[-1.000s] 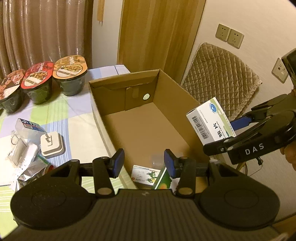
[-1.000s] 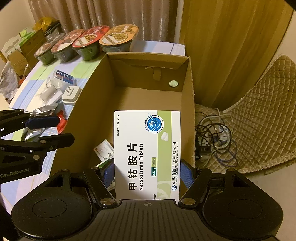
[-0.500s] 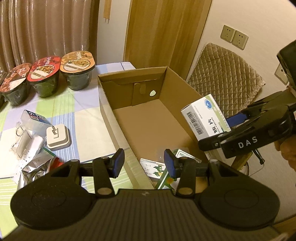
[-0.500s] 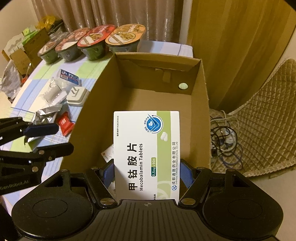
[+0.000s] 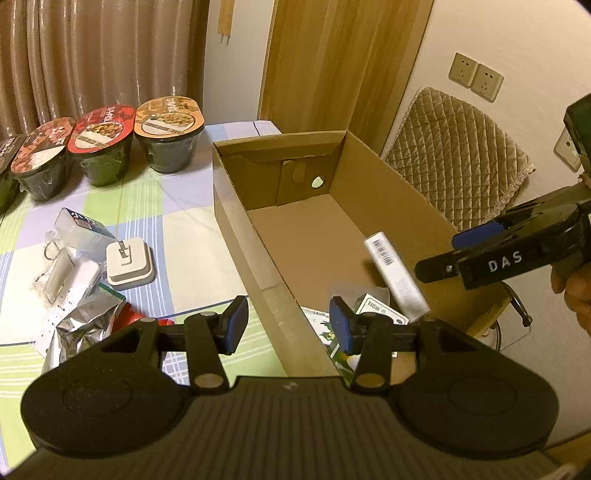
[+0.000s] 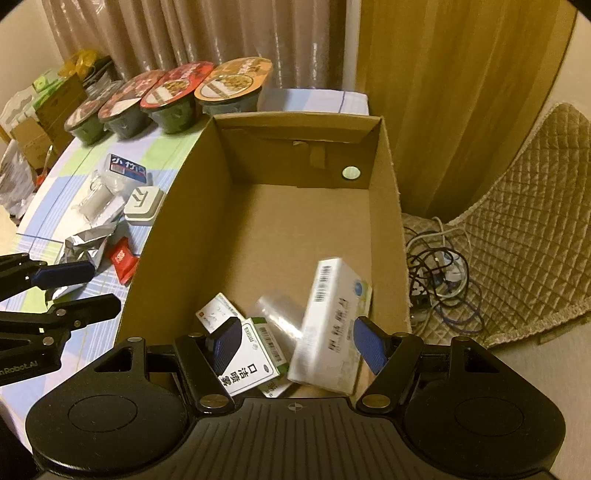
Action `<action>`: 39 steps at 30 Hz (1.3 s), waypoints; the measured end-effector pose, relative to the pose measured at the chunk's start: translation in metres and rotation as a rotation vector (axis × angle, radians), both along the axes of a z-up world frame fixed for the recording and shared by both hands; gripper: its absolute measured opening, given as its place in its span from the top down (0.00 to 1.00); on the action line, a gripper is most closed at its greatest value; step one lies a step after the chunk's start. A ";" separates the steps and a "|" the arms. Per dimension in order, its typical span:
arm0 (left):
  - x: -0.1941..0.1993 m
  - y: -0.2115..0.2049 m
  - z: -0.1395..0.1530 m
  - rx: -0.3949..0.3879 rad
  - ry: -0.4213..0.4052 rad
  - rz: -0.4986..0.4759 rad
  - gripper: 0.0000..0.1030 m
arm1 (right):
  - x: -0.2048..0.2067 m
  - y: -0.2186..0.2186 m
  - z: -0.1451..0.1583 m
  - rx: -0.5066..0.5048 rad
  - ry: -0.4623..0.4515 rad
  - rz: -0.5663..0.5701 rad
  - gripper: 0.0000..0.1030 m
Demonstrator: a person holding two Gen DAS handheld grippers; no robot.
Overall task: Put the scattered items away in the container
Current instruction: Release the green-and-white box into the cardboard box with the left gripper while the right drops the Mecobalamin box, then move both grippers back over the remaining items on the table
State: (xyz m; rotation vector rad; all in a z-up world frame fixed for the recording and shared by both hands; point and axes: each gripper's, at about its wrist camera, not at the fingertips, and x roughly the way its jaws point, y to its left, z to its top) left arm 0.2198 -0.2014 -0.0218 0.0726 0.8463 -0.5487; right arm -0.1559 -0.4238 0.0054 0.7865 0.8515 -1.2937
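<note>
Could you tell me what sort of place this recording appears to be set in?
Probably a home dining or living room: a checked tablecloth carrying instant noodle bowls, curtains behind, and a quilted chair cushion beside wall sockets.

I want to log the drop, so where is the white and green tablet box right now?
The white and green tablet box is inside the brown cardboard box, tilted at its near right end, beside the smaller white carton and free of the open right gripper.
</note>
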 end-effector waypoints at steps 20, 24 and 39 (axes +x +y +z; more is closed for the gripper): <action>-0.031 0.040 0.016 0.011 -0.018 0.040 0.44 | 0.029 0.037 0.021 -0.032 0.030 0.025 0.29; -0.040 0.058 0.018 0.013 -0.020 0.063 0.40 | 0.041 0.043 0.024 -0.038 0.029 0.040 0.29; -0.072 0.142 0.022 0.024 -0.024 0.179 0.20 | 0.096 0.060 0.036 -0.059 0.034 0.112 0.29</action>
